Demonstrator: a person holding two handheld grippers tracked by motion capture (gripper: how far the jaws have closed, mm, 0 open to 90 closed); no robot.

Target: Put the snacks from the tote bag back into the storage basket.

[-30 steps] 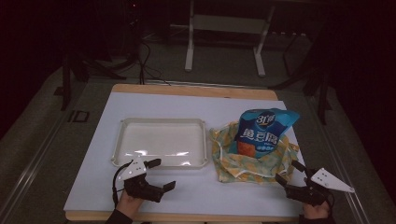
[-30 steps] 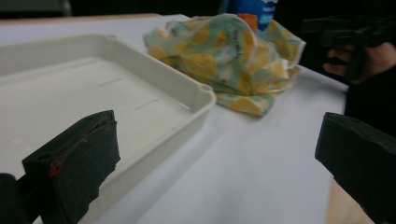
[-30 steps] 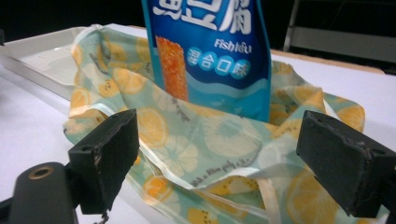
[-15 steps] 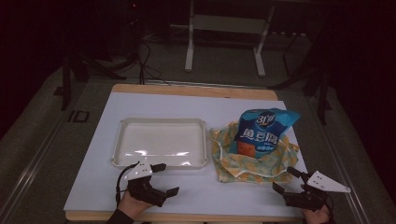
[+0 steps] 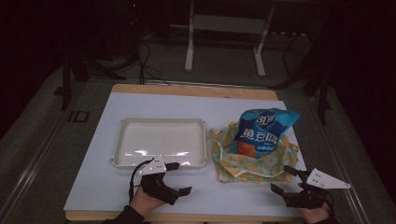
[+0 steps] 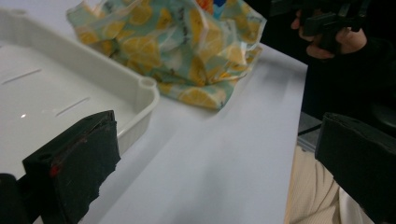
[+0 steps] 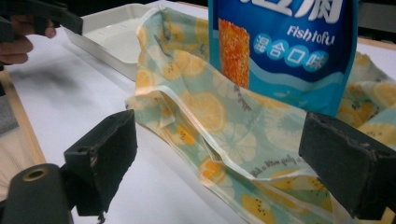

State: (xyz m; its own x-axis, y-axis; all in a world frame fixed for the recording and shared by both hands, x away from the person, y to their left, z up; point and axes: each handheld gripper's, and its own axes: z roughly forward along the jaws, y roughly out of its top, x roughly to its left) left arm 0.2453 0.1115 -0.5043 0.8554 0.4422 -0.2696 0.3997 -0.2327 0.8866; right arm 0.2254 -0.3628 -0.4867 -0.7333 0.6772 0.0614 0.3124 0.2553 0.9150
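Note:
A blue fish tofu snack bag (image 5: 264, 133) stands upright inside a lemon-print pouch (image 5: 254, 161) on the right of the white table. My right gripper (image 5: 282, 179) hovers open just in front of the pouch, touching nothing. In the right gripper view the gripper (image 7: 224, 163) points at the pouch (image 7: 224, 126) and the snack bag (image 7: 285, 46) close ahead. My left gripper (image 5: 180, 178) is open and empty near the front edge, in front of the white tray (image 5: 159, 120). In the left gripper view the gripper (image 6: 215, 163) faces the tray corner (image 6: 144, 88) and the pouch (image 6: 187, 46).
The tray holds nothing. The table top (image 5: 154, 102) is a white sheet with a wooden edge at the far side. Metal stand legs (image 5: 189, 51) rise from the dark floor behind the table. The other hand and its gripper (image 6: 327, 23) appear far off.
Both grippers have slid slightly toward the table's front edge, and the left one has drifted to the right. Both stay open; the bags and tray have not moved.

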